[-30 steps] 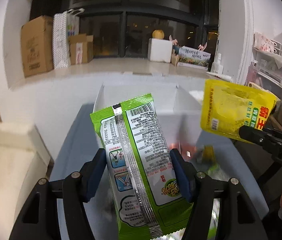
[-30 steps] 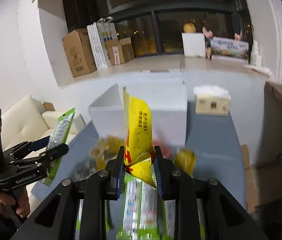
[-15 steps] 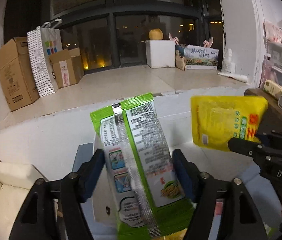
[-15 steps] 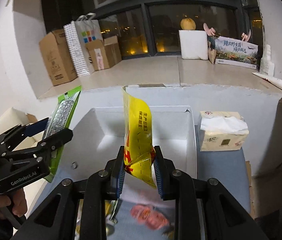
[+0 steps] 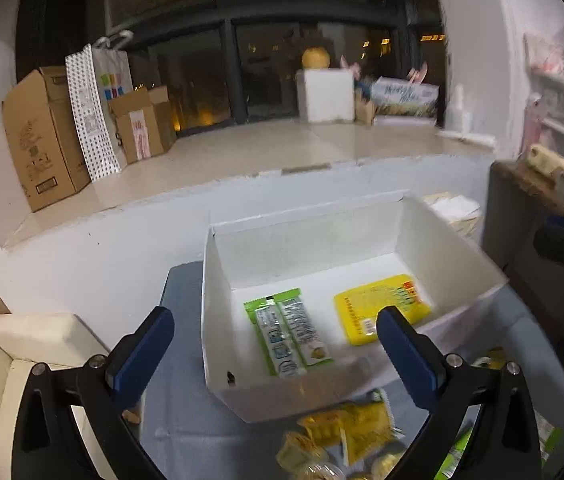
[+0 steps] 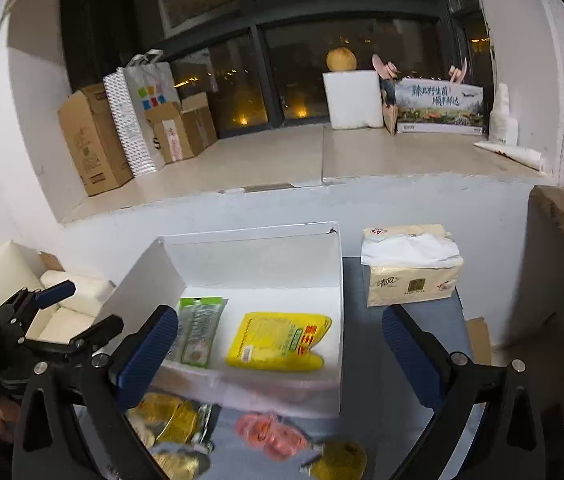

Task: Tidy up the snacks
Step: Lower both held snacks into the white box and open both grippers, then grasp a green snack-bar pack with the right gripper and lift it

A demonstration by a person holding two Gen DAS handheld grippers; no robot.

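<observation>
L gripper [image 5: 274, 344] spread wide, nothing between its blue pads [image 5: 140, 350]; it hangs above the near-left corner of the white box [image 5: 218, 320]. In the left wrist view, green pack [image 5: 287, 332] lies flat on the box floor at 6 o'clock, yellow pack [image 5: 381, 308] beside it at 4 o'clock, apart, not touching. R gripper [image 6: 282, 344] also spread wide and holding nothing, over the box's near wall. Loose snacks [image 6: 174, 420] on the grey table [image 6: 365, 364] at 7 o'clock, blurred; pink pack [image 6: 272, 434] at 6. Tissue pack [image 6: 411, 264] at 2 o'clock, just beside the box's right wall. Cardboard boxes [image 6: 94, 140] on the ledge at 10.
</observation>
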